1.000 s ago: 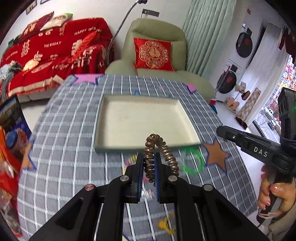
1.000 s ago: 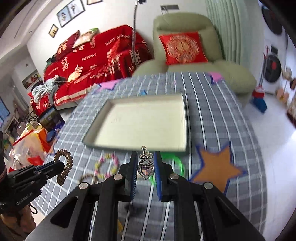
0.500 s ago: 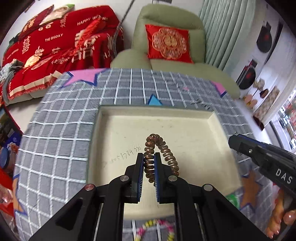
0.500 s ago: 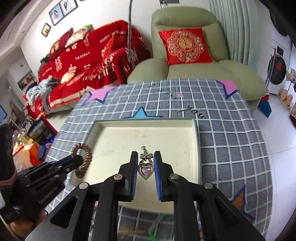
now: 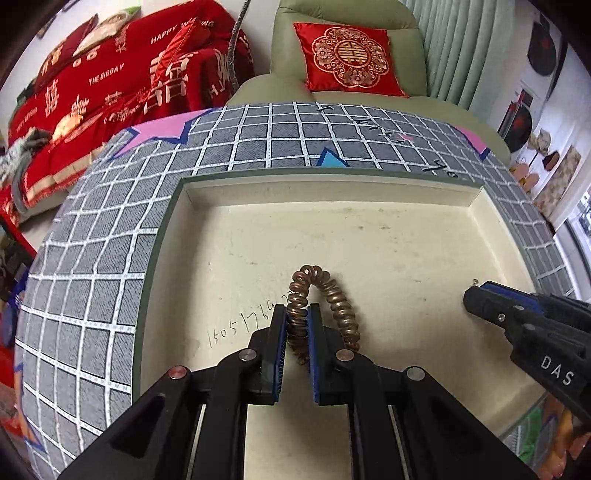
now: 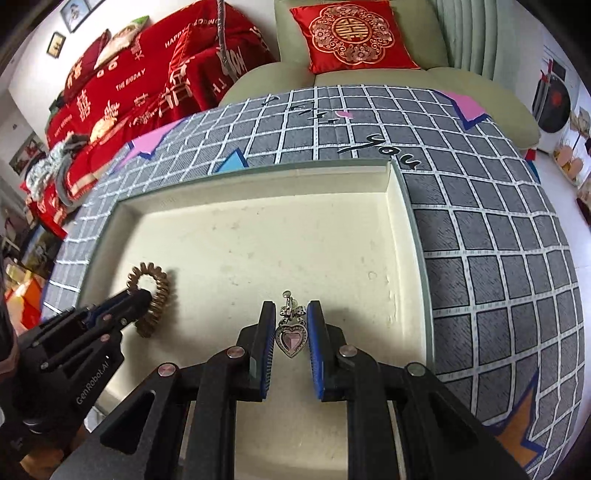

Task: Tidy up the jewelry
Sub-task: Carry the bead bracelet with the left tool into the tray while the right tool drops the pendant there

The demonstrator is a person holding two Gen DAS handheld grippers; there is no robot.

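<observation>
Grippers hang side by side over a cream tray (image 5: 491, 236) on a grey checked tablecloth (image 5: 92, 258). Left gripper (image 5: 297, 318) has its fingers pinched narrowly on a coppery spiral bracelet (image 5: 325, 295), whose loop arches beyond the tips above the tray's left half. Right gripper (image 6: 291, 314) clamps a heart pendant (image 6: 291, 338) with a pink stone between its blue pads, above the tray's middle. Beyond the table stand a green armchair (image 6: 461, 77) and a red cushion (image 6: 351, 33).
</observation>
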